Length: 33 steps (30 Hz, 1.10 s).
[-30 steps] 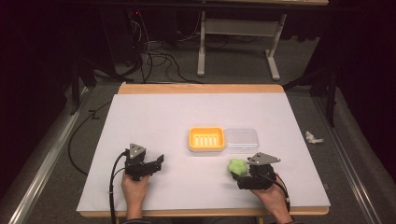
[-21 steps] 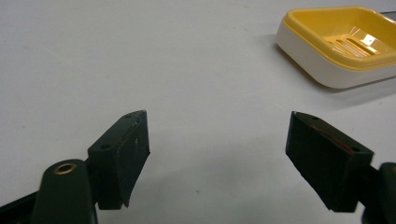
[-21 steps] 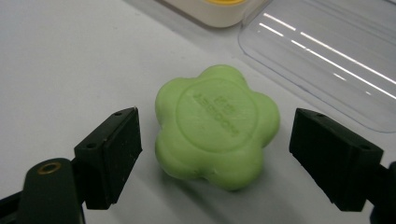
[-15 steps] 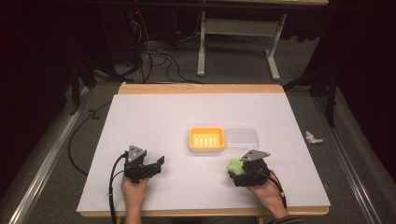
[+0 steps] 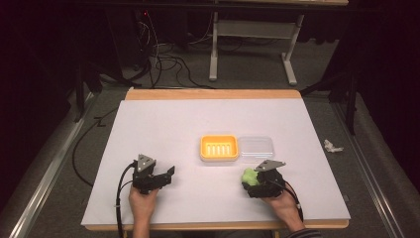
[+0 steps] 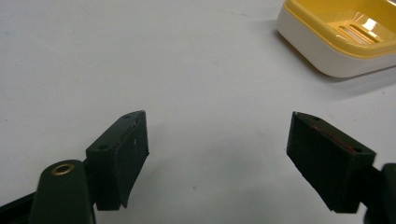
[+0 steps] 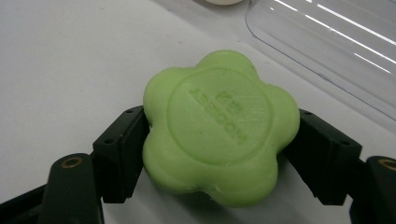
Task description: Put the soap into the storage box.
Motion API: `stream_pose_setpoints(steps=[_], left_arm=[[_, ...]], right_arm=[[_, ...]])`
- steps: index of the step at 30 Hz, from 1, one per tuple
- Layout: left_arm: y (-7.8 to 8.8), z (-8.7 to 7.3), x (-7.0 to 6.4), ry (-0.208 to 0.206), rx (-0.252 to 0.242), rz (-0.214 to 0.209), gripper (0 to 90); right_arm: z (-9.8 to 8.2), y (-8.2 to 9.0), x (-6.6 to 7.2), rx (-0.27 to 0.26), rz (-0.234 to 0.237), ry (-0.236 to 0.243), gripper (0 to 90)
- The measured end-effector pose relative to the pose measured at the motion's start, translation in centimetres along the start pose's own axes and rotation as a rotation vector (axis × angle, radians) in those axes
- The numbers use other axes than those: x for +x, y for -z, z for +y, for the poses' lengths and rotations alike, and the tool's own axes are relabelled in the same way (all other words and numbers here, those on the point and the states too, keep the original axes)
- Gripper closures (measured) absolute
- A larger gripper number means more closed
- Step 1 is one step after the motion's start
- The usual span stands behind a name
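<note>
A pale green, flower-shaped bar of soap (image 7: pixel 219 126) is clamped between the two black jaws of the right gripper (image 5: pixel 258 179), near the front edge of the white-covered desk (image 5: pixel 163 124), towards its right corner. The bar is pinched across its lobed sides, flat stamped face up; this is judged a hold suited to carrying it level. The left gripper (image 6: pixel 217 161) is held near the front edge towards the left, its jaws spread wide with nothing between them, and is judged to be merely waiting. Around the middle of the desk an orange, slotted plastic soap dish (image 5: pixel 219 148) is set, with a clear plastic lid (image 5: pixel 255 147) just beside it on its right. The dish is judged the likely destination; no object is seen between it and the soap, though the lid lies close to the path. A small crumpled white scrap (image 5: pixel 332 146) is seen on the floor past the desk's right edge.
</note>
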<state>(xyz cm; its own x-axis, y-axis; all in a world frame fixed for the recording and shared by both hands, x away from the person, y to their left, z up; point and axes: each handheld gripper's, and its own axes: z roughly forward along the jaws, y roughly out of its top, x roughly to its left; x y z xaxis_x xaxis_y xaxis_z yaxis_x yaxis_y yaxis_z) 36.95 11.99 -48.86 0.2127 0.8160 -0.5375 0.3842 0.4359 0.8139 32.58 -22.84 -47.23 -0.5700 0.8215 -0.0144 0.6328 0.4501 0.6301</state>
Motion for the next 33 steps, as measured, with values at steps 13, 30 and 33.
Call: stream_pose_setpoints(steps=[13,30,33], left_arm=[[-0.4,0.5,0.8,0.075,0.05,0.023,17.7],[0.5,-0.1,0.0,0.015,0.012,-0.005,22.5],[0.5,-0.2,-0.1,0.008,0.005,-0.005,22.5]], right_arm=[[-0.1,0.7,-0.2,-0.013,0.0,0.025,27.5],[0.8,2.7,-1.3,-0.093,0.003,0.006,27.8],[1.1,3.3,-1.1,-0.115,0.002,0.008,27.8]])
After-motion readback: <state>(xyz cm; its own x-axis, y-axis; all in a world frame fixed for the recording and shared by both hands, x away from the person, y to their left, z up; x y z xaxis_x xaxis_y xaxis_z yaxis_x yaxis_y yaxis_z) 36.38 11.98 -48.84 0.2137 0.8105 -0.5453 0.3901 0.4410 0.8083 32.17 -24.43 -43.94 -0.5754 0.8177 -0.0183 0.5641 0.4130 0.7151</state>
